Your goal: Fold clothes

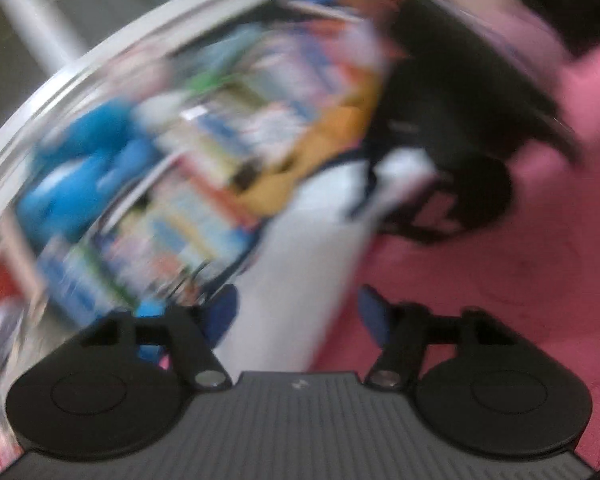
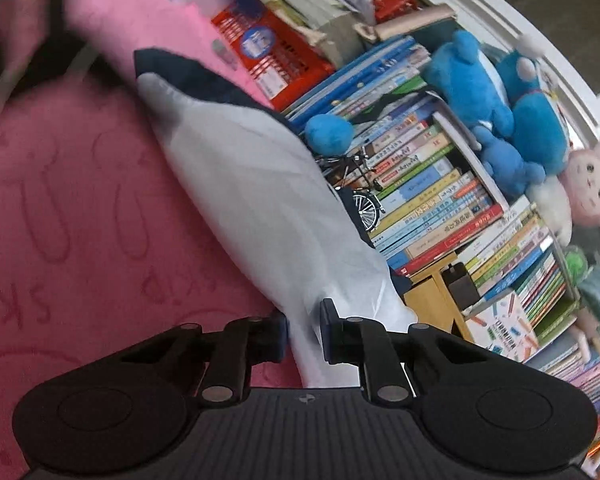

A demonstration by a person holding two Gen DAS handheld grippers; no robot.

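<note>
Fold in hand: white garment (image 2: 260, 208) lies long across pink blanket (image 2: 68, 200), beside the bookshelf (image 2: 452, 200).
R gripper (image 2: 304, 334) is clamped on its near end, so keep tension; L gripper (image 1: 296, 316) is apart w/ cloth between, not pinched. Slow down, view's blurred.

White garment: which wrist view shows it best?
Right wrist view. The white garment is sharp there, stretched over the pink blanket, its near end pinched in the right gripper. The left wrist view shows it only as a motion-blurred white strip ahead of the open left gripper.
</note>
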